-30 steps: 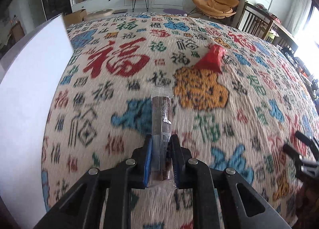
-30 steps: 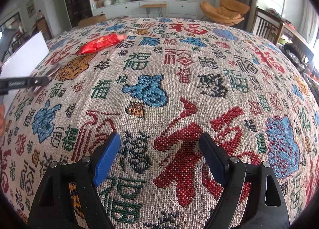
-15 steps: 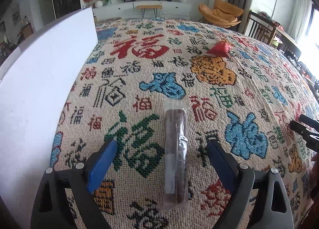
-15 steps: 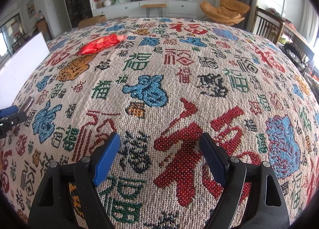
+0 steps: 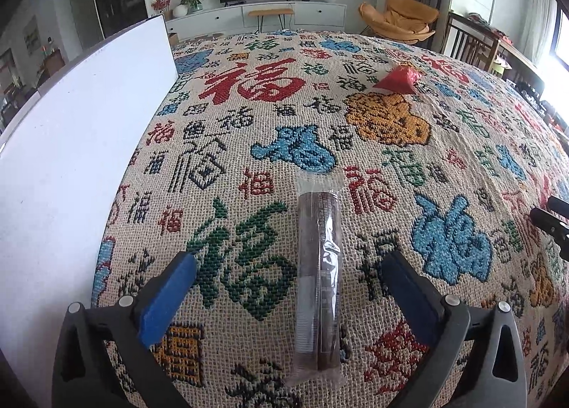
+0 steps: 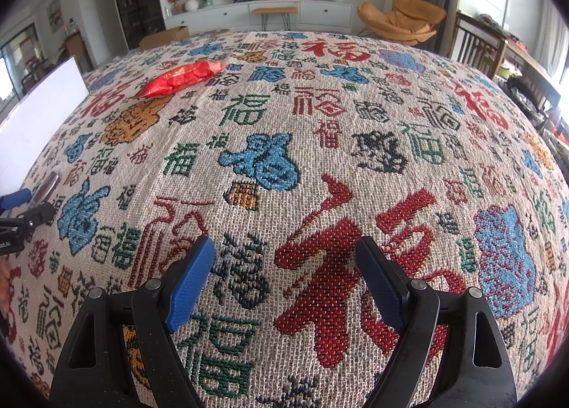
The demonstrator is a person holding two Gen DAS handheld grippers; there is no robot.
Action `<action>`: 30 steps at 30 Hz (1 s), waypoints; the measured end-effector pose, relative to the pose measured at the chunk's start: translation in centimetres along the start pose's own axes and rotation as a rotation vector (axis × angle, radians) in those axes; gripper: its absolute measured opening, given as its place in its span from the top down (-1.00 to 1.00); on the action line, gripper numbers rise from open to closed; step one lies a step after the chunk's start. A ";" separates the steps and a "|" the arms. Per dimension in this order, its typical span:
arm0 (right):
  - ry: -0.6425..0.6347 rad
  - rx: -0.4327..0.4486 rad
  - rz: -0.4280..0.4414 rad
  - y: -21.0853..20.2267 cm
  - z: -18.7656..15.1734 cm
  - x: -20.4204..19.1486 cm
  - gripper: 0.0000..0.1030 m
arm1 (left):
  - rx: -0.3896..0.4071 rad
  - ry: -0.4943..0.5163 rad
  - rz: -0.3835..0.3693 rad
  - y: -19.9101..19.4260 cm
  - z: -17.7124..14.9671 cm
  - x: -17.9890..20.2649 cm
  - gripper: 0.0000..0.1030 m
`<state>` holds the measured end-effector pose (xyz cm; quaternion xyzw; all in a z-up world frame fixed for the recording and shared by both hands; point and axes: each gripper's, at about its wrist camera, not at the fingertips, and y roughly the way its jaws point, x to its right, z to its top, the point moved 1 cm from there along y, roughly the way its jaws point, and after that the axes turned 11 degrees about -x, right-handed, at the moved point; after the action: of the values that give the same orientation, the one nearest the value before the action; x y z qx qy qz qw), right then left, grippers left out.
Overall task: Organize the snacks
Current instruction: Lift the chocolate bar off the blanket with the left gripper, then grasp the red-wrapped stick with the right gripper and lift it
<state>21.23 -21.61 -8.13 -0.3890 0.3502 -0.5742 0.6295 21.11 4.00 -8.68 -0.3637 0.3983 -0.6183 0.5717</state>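
Observation:
A long brown snack bar in a clear wrapper (image 5: 319,276) lies flat on the patterned tablecloth (image 5: 270,113), between the jaws of my left gripper (image 5: 288,287), which is open and not touching it. A red snack packet (image 5: 400,79) lies farther off to the right; it also shows in the right wrist view (image 6: 181,77) at the far left. My right gripper (image 6: 284,283) is open and empty over the cloth. The left gripper's tip (image 6: 25,209) shows at the left edge of the right wrist view.
A white box (image 5: 71,145) stands along the left side of the table, close to the snack bar; it shows in the right wrist view (image 6: 39,113) too. The right gripper's tip (image 5: 551,219) is at the right edge. Chairs (image 6: 476,42) stand beyond the table.
My left gripper has opened and let go of the brown snack bar, which now lies on the cloth beside the white box. The right gripper has not moved.

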 end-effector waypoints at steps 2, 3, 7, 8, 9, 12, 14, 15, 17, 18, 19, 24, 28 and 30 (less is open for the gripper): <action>0.026 -0.036 -0.006 0.1 0.8 -0.2 -0.65 | 0.000 0.000 -0.001 0.0 0.0 -0.1 -1.00; 0.057 -0.052 0.027 0.0 1.7 -0.3 -0.65 | 0.000 -0.001 -0.001 0.0 0.0 0.0 -1.00; 0.133 0.007 0.250 -1.1 7.7 -2.4 -0.65 | 0.000 -0.002 -0.002 0.0 0.0 0.1 -1.00; 0.135 0.009 0.285 -0.7 9.7 -3.3 -0.65 | 0.000 -0.003 -0.003 0.0 0.0 0.0 -1.00; 0.138 -0.010 0.329 0.1 11.8 -4.3 -0.65 | 0.000 -0.004 -0.003 0.0 0.0 0.0 -1.00; 0.202 -0.157 0.401 4.8 17.7 -7.1 -0.63 | 0.001 -0.006 -0.003 0.1 0.2 0.0 -1.00; 0.281 -0.240 0.399 7.9 19.8 -8.5 -0.62 | 0.000 -0.007 -0.004 0.1 0.2 0.0 -1.00; 0.315 -0.259 0.395 9.0 20.2 -9.1 -0.65 | 0.001 -0.007 -0.005 0.2 0.2 0.0 -1.00; 0.306 -0.189 0.303 8.8 20.8 -10.2 -0.57 | 0.000 -0.008 -0.005 0.2 0.3 0.0 -1.00; 0.261 -0.196 0.266 9.0 20.9 -11.0 -0.32 | 0.000 -0.008 -0.005 0.2 0.3 -0.1 -1.00; 0.223 -0.201 0.228 9.0 20.7 -11.6 0.12 | 0.000 -0.008 -0.005 0.2 0.3 -0.1 -1.00; 0.101 -0.174 0.201 7.0 17.6 -10.6 0.68 | 0.001 -0.008 -0.005 0.2 0.2 -0.1 -1.00; 0.009 -0.138 0.236 2.3 11.9 -8.3 0.68 | 0.001 -0.009 -0.005 0.2 0.2 -0.1 -1.00; 0.024 -0.138 0.256 0.1 8.3 -6.7 0.67 | 0.001 -0.008 -0.004 0.2 0.3 0.0 -1.00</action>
<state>27.98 -14.17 -4.48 -0.3765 0.4431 -0.4687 0.6650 21.41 4.01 -8.73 -0.3670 0.3949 -0.6181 0.5721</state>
